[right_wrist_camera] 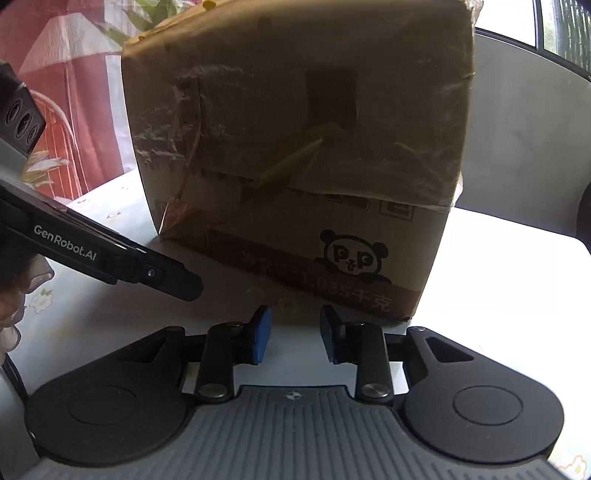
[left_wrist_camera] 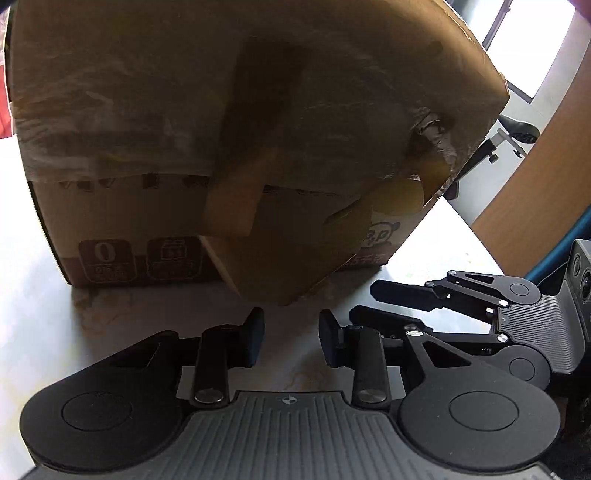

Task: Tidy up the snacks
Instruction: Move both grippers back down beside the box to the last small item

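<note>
Both grippers, left [left_wrist_camera: 291, 338] and right [right_wrist_camera: 295, 334], part-open and empty before taped carton [right_wrist_camera: 295, 147] on worktop [right_wrist_camera: 498, 277]; best lift flaps squarely.

Looked like a home – red curtain [right_wrist_camera: 79, 85], floral tablecloth [right_wrist_camera: 74, 295], houseplant leaves [right_wrist_camera: 147, 14] by window.

A big brown cardboard box wrapped in clear tape [left_wrist_camera: 229, 122] stands on the pale marbled surface [left_wrist_camera: 37, 288] and blocks the way straight ahead of both grippers. A bare strip of surface lies between the box's base and the left gripper [left_wrist_camera: 291, 338], whose jaws stand apart. The right gripper [left_wrist_camera: 373, 306] crowds the space to its right.
</note>
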### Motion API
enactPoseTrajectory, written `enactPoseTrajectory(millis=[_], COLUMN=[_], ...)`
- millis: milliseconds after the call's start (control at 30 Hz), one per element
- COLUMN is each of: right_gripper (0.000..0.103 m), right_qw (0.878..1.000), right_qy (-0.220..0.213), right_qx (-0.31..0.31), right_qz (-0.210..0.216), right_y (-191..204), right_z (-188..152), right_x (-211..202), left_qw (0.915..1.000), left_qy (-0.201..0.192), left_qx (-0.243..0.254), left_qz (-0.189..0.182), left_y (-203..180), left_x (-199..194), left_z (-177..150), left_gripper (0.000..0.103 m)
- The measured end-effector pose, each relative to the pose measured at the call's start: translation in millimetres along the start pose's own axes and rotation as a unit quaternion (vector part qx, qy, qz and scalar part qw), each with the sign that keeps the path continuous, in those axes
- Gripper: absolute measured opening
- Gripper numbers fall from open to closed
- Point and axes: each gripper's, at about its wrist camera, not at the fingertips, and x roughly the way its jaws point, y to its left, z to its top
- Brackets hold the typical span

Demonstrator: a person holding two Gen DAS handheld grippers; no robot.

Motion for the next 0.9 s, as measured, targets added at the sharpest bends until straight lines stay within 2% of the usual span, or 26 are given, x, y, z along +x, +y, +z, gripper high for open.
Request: enactPoseTrajectory(millis=[100, 267, 600, 800, 833, 900], right_gripper=[0.032, 0.033, 0.033, 0.028, 0.018, 0.016], right_qw=[1.0, 0.999, 0.999, 0.999, 0.999, 0.999], right_qy=[0.014, 0.027, 0.015, 0.014, 0.014, 0.015], right_qx=[-0.01, -0.005, -0.005, -0.013, -0.013, -0.017], right_qz=[0.008, 0.017, 0.031, 0.027, 0.032, 0.039], right_y=[-2, -11, -16, -16, -16, -14], right_z=[3, 4, 0, -4, -4, -4], right_x=[14, 28, 27, 23, 23, 22], left_qw=[0.9999, 1.0, 0.9998, 0.9996, 0.9996, 0.9996], left_qy=[0.002, 0.006, 0.015, 0.013, 0.012, 0.011], left_qx=[0.012, -0.005, -0.004, 0.0, 0.004, 0.006], left_qz=[0.0, 0.001, -0.012, -0.026, -0.024, -0.023], left_y=[-4, 0, 13, 30, 29, 29], left_x=[12, 35, 58, 47, 48, 47], left_z=[7, 12, 26, 17, 18, 17], left_gripper=[0.034, 0.034, 0.028, 0.021, 0.02, 0.02])
